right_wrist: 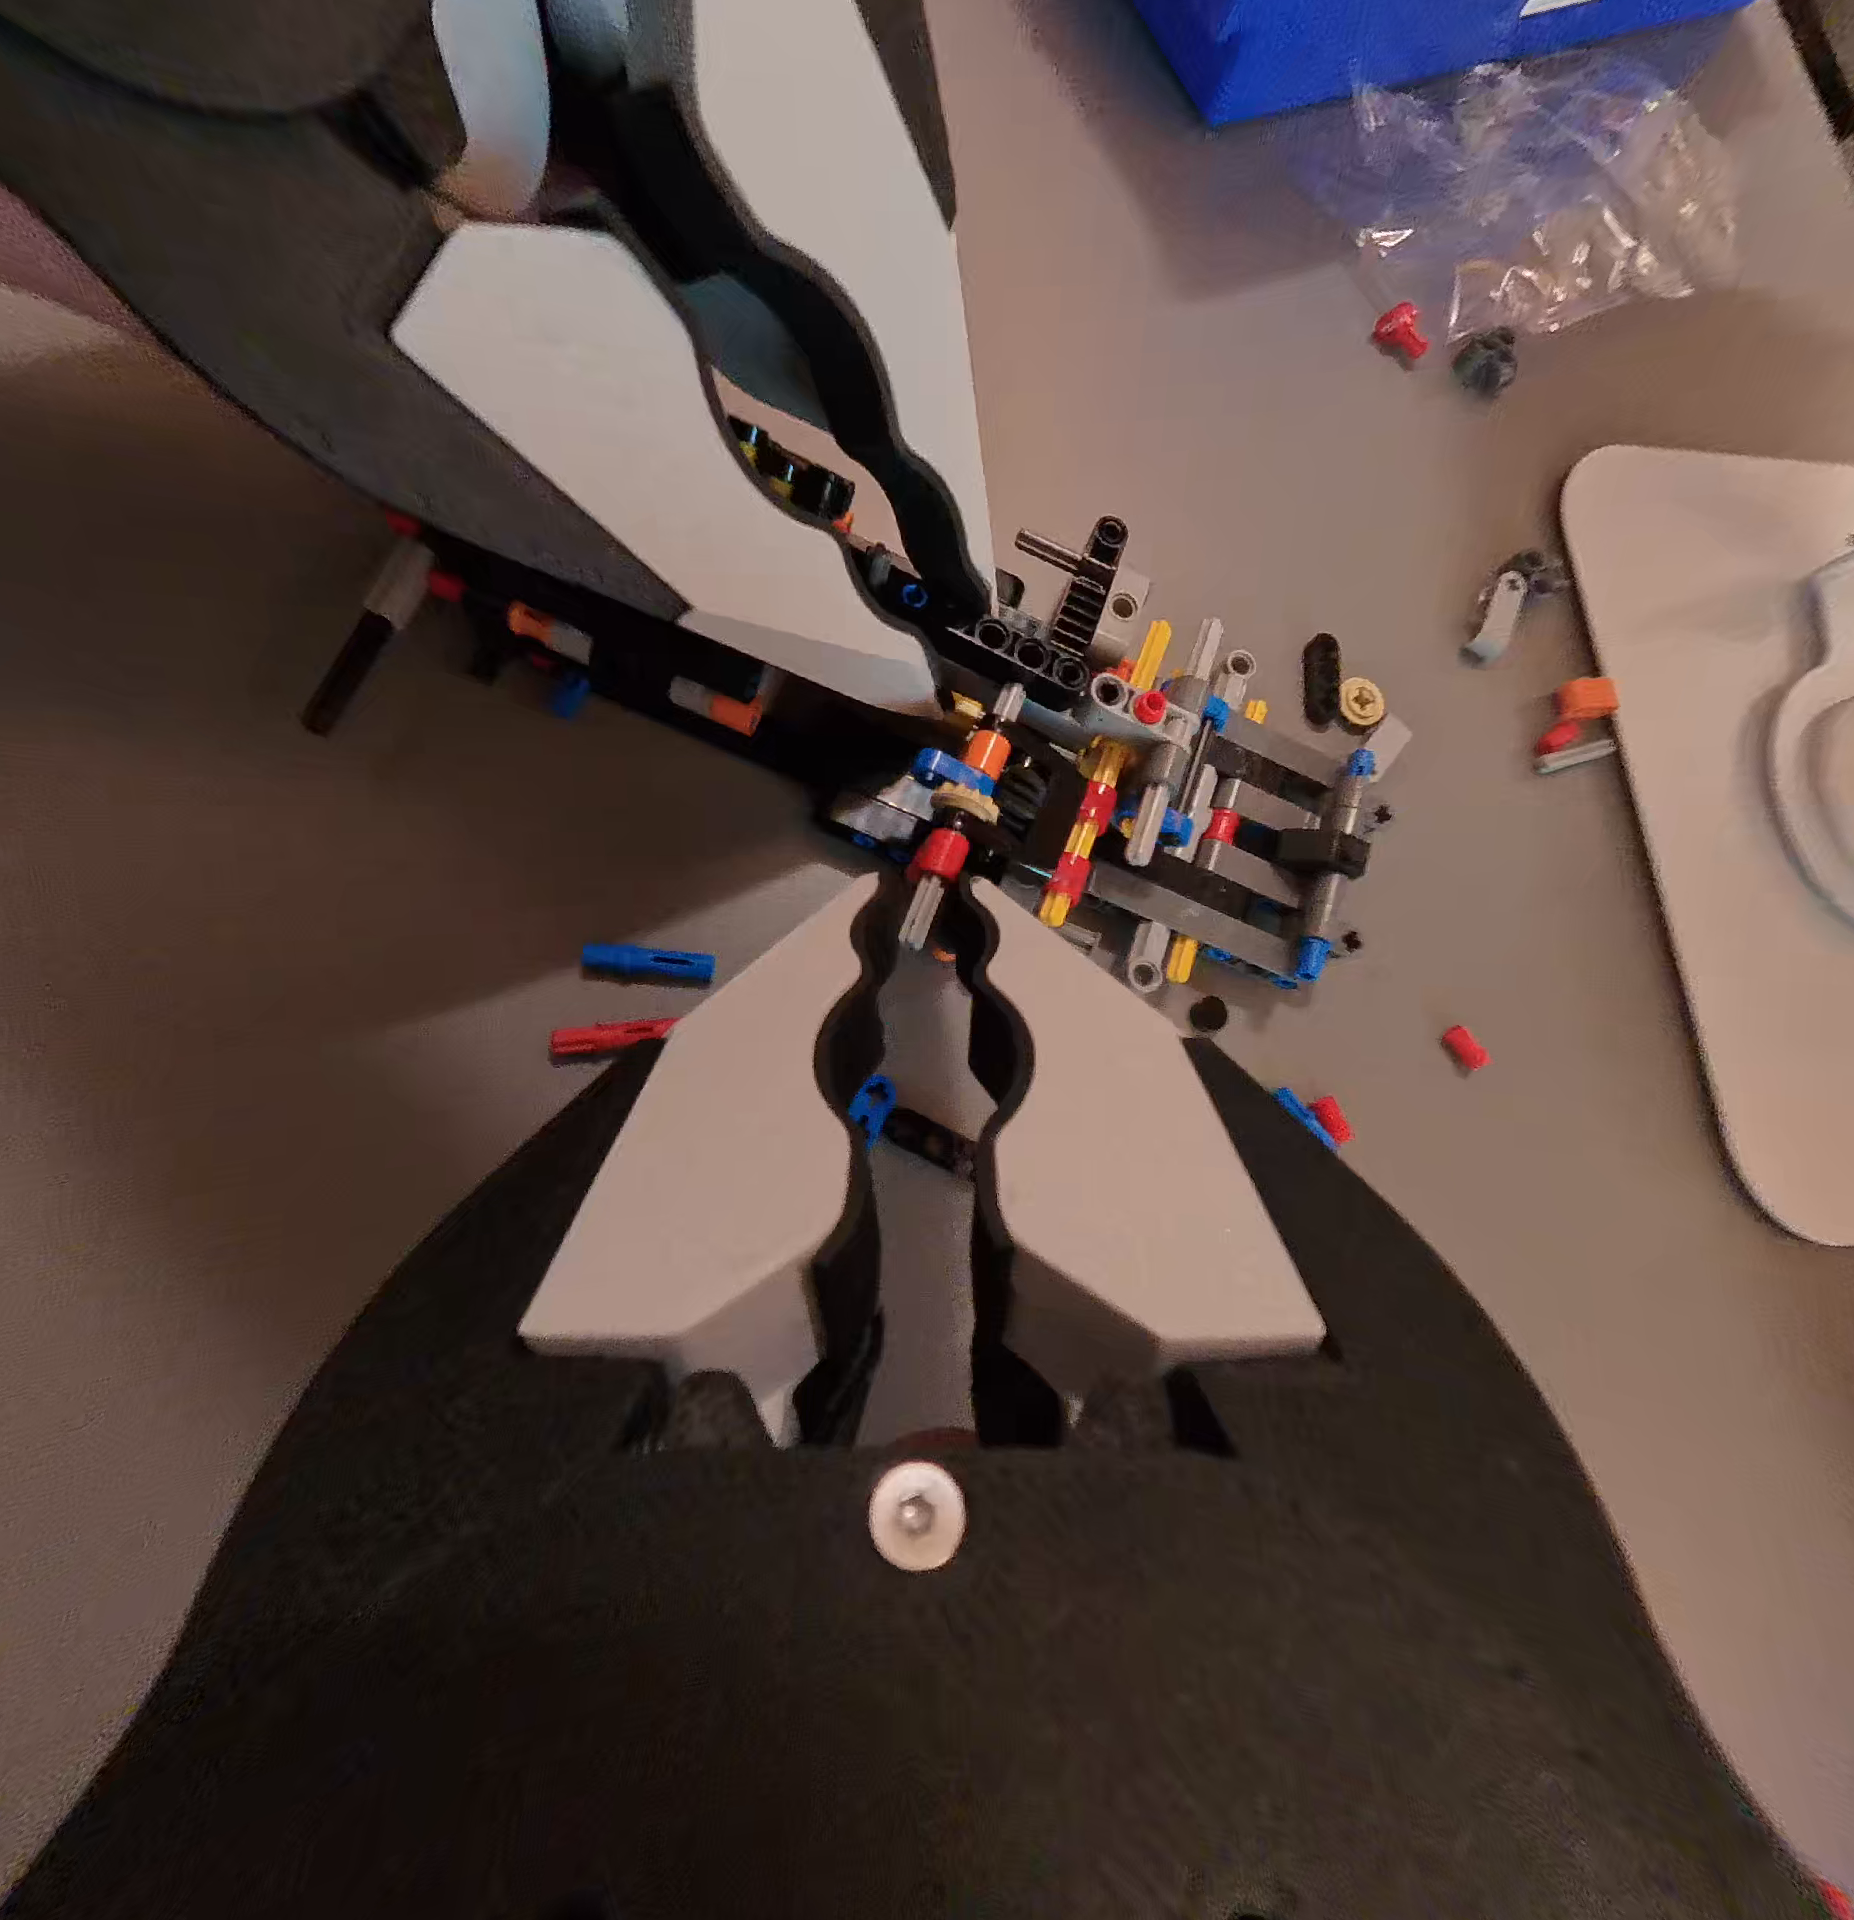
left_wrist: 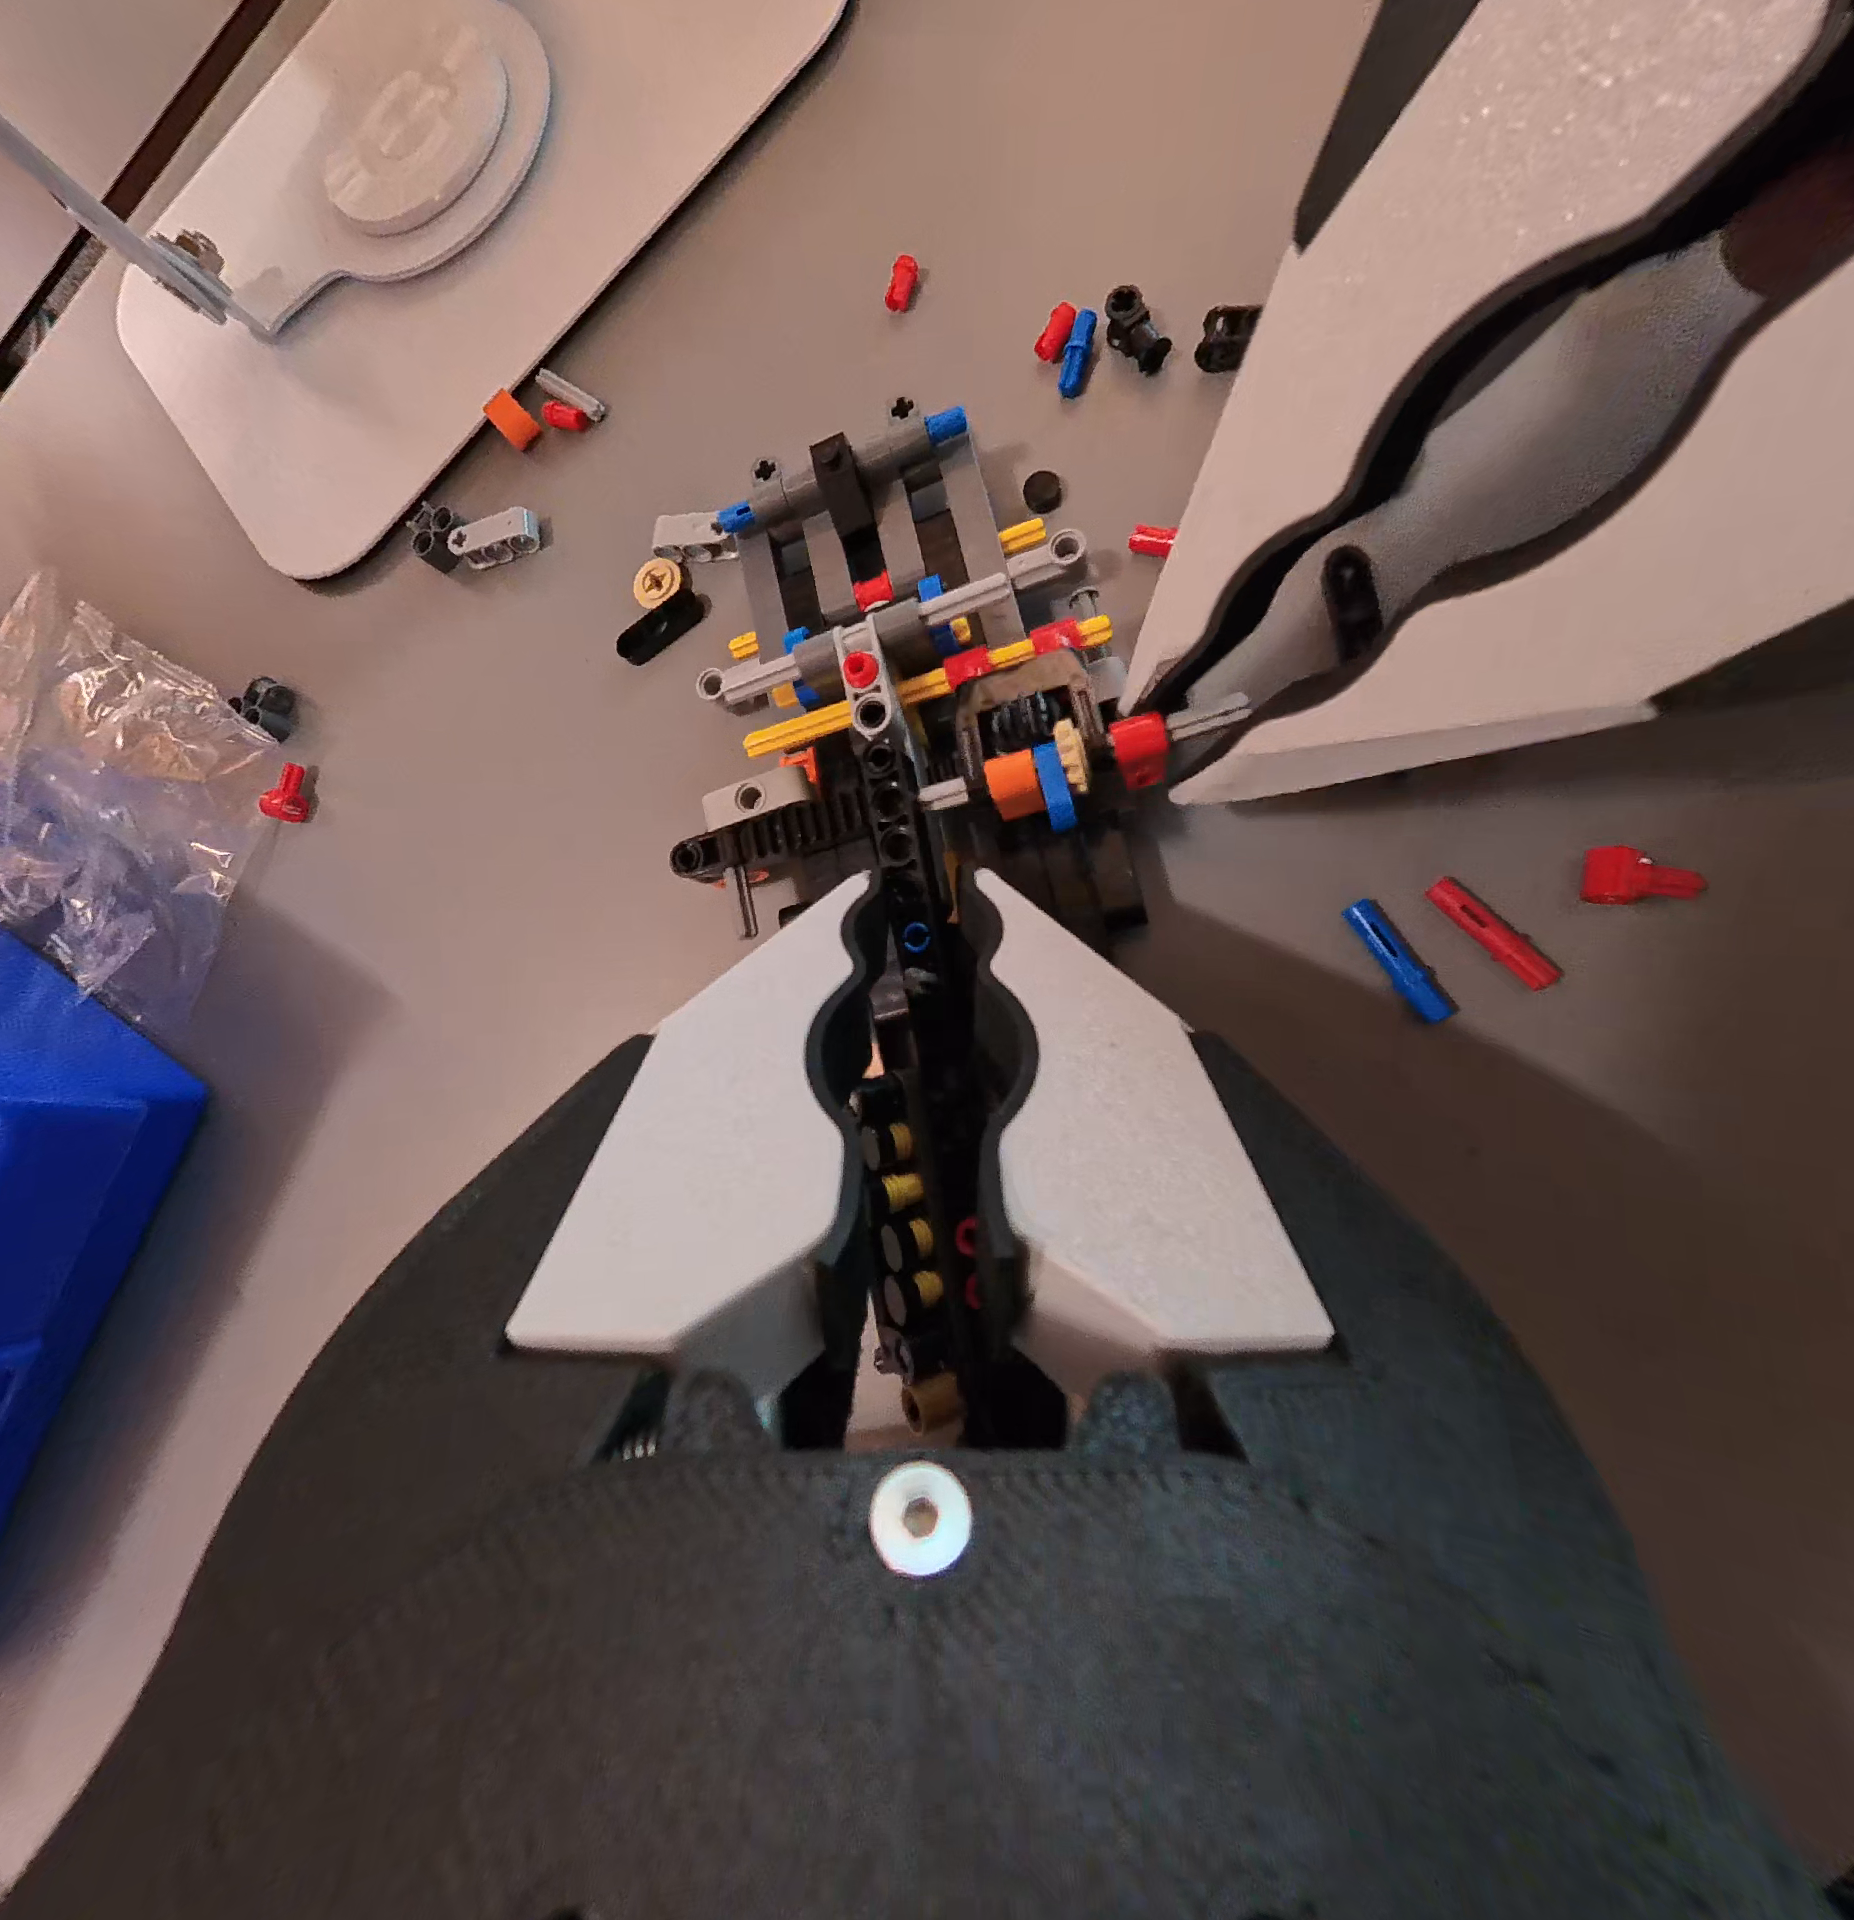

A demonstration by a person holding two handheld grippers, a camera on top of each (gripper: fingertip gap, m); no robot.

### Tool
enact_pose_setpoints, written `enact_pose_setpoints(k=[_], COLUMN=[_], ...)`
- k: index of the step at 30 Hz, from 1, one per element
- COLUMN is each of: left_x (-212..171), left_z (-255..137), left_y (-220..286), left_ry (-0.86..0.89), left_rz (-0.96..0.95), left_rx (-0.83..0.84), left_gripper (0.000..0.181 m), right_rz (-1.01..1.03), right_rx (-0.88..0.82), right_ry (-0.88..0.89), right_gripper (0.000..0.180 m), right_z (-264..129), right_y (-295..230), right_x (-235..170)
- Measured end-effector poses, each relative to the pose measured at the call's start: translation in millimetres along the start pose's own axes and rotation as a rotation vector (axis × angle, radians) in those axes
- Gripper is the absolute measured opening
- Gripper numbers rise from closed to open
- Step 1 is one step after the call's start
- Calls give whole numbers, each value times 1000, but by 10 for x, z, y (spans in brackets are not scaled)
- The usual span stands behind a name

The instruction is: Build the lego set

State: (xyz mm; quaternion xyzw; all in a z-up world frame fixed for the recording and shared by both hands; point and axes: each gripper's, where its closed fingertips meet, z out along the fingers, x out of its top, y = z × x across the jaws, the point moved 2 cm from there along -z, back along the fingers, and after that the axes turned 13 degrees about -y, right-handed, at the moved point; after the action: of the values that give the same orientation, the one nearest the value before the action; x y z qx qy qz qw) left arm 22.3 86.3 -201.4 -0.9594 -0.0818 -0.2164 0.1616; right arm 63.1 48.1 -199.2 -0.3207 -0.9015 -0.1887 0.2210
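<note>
The partly built lego assembly (left_wrist: 871, 540) of grey, black, yellow, red and blue parts lies on the grey table; it also shows in the right wrist view (right_wrist: 1214, 831). My left gripper (left_wrist: 918, 888) is shut on the assembly's long black beam (left_wrist: 887, 790), which runs back between the fingers. My right gripper (right_wrist: 925, 888) is shut on the end of a grey axle (right_wrist: 918, 914) that sticks out of the assembly just past a red bush (right_wrist: 938, 854). In the left wrist view the right gripper (left_wrist: 1177, 727) comes in from the upper right. In the right wrist view the left gripper (right_wrist: 964, 634) comes in from the upper left.
Loose parts lie around the assembly: a blue pin (left_wrist: 1396, 961), a red pin (left_wrist: 1489, 932), a red connector (left_wrist: 1635, 876) and several small pieces at the back. A clear plastic bag (left_wrist: 92, 748) and a blue bin (left_wrist: 50, 1195) sit left. A grey stand base (left_wrist: 331, 312) lies behind. The gap from one gripper's tips to the other's is roughly 4 centimetres. The blue pin (left_wrist: 1396, 961) is about 5 centimetres from my right fingertips. It is also in sight in the right wrist view (right_wrist: 647, 957).
</note>
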Motion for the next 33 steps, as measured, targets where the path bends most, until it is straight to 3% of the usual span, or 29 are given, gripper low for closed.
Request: enact_pose_setpoints(k=[5,11,14,18,25,33], left_x=[0,0,-1,-1,49,175], left_z=[1,1,-7,-20,-129,-113], left_y=[-5,-5,-16,-23,26,199], left_ry=[0,2,9,9,27,-17], left_rz=[0,6,13,21,32,49], left_rx=[2,3,4,-10,-51,-80], left_gripper=[11,11,16,26,47,74], right_rz=[-72,-87,-46,62,52,7], right_rx=[-107,-108,-49,92,268,317], right_ry=[-20,-19,27,33,74,76], right_gripper=[12,20,24,45,49,46], right_z=[1,-19,-117,-128,-76,-29], right_y=[-1,-40,-10,152,151,189], right_x=[6,-14,-24,-154,-191,-259])
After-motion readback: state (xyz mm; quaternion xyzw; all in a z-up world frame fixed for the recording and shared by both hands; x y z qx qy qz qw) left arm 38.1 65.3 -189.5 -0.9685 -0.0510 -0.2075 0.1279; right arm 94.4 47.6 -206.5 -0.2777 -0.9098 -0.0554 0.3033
